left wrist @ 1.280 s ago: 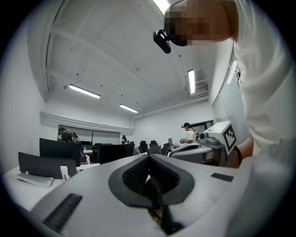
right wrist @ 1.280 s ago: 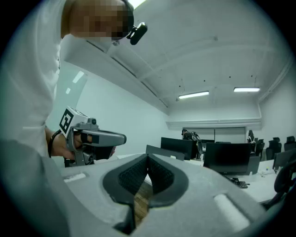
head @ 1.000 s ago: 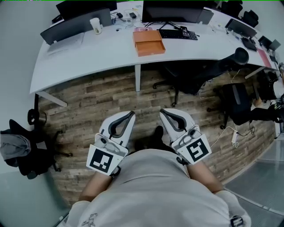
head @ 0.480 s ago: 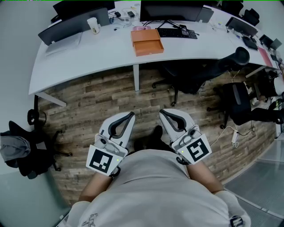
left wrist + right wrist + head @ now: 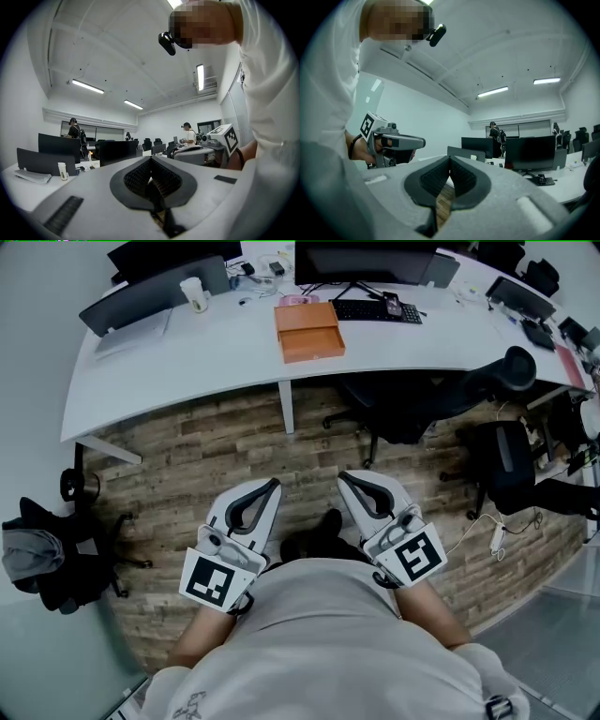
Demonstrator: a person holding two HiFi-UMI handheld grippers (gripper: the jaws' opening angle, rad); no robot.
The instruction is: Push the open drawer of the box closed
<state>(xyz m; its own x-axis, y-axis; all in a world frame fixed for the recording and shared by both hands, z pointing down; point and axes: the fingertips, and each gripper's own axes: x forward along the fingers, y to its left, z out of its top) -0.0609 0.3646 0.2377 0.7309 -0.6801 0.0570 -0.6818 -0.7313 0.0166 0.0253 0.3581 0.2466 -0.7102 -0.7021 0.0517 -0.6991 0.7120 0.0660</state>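
The orange box [image 5: 309, 331] stands far off on the white desk [image 5: 187, 362], its open drawer [image 5: 315, 345] pulled out toward me. Both grippers are held level in front of my body, above the wooden floor and well short of the desk. My left gripper [image 5: 274, 486] is shut, its pads meeting at the tip with nothing between them [image 5: 151, 158]. My right gripper [image 5: 344, 478] is likewise shut and empty [image 5: 450, 158]. Each gripper shows beside the other in the gripper views: the right gripper [image 5: 201, 152], the left gripper [image 5: 393, 143]. The box does not show in either gripper view.
On the desk are monitors [image 5: 366, 263], a keyboard [image 5: 375, 312], a paper cup [image 5: 195, 294] and a laptop [image 5: 141, 301]. Black office chairs [image 5: 412, 404] stand under and beside the desk. A coat stand with dark clothing [image 5: 42, 554] is at the left. Other people work at the back [image 5: 189, 136].
The view has shifted slightly, with the desk and box sliding a little left in the picture. Both grippers keep their pose in front of the body and stay shut.
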